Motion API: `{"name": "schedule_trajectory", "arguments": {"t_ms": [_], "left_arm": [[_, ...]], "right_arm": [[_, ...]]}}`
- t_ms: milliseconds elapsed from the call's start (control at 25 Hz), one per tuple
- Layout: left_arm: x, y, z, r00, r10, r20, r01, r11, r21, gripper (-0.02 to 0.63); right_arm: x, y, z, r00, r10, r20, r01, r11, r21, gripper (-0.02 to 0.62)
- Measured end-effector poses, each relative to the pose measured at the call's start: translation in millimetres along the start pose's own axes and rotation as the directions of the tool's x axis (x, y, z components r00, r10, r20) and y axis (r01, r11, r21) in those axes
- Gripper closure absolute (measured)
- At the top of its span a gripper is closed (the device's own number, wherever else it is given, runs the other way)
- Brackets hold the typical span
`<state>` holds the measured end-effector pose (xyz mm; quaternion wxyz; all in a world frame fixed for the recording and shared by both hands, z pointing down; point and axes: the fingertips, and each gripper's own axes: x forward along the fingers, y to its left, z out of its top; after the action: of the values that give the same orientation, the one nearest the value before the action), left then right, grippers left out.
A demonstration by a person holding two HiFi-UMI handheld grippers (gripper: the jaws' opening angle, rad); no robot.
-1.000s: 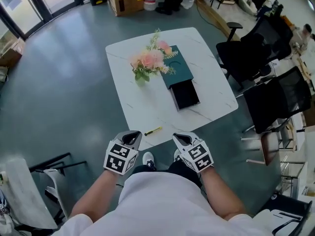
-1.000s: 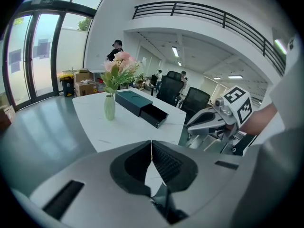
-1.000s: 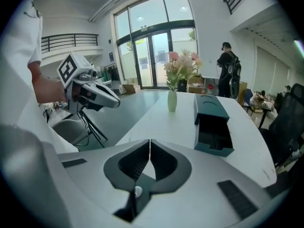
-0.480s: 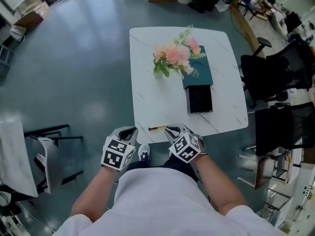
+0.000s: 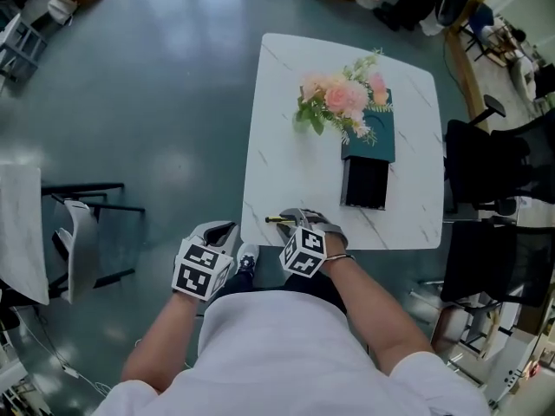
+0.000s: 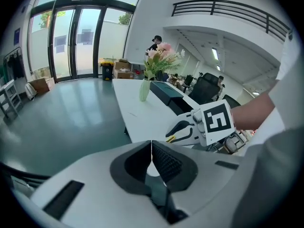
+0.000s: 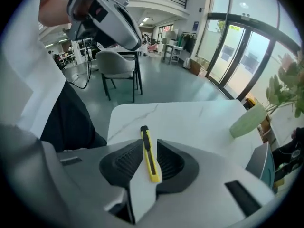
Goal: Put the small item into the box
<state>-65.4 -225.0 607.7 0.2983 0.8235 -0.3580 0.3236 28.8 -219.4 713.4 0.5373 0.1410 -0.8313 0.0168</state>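
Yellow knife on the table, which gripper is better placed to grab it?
Right. The right gripper has its jaws apart either side of the yellow knife; the left gripper, jaws together, hangs off the table.

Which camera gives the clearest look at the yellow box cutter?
The right gripper view: the box cutter lies full length on the table between the open jaws of the right claw. The head view shows it tiny, partly under that claw; the left gripper view catches only its yellow tip.

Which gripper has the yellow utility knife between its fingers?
The right gripper: the yellow utility knife lies on the table between its parted fingers. The left gripper hangs off the table, fingers together and empty.
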Motion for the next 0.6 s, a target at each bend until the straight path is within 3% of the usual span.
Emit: {"name": "schedule_trajectory", "arguments": {"t_ms": [200, 600], "left_arm": [[-0.6, 2.9, -7.1, 1.0, 0.019, -0.002, -0.019, 0.999, -0.031, 0.589], [7.4, -3.2, 9.6, 0.999, 0.038, 0.017, -0.037, 0.998, -0.052, 0.589]], "right_arm": [[14.6, 2.6, -1.8, 0.998, 0.051, -0.045, -0.054, 0.995, -0.08, 0.491], [9.5, 2.3, -6.4, 0.995, 0.1, -0.023, -0.102, 0.992, -0.078, 0.515]]}}
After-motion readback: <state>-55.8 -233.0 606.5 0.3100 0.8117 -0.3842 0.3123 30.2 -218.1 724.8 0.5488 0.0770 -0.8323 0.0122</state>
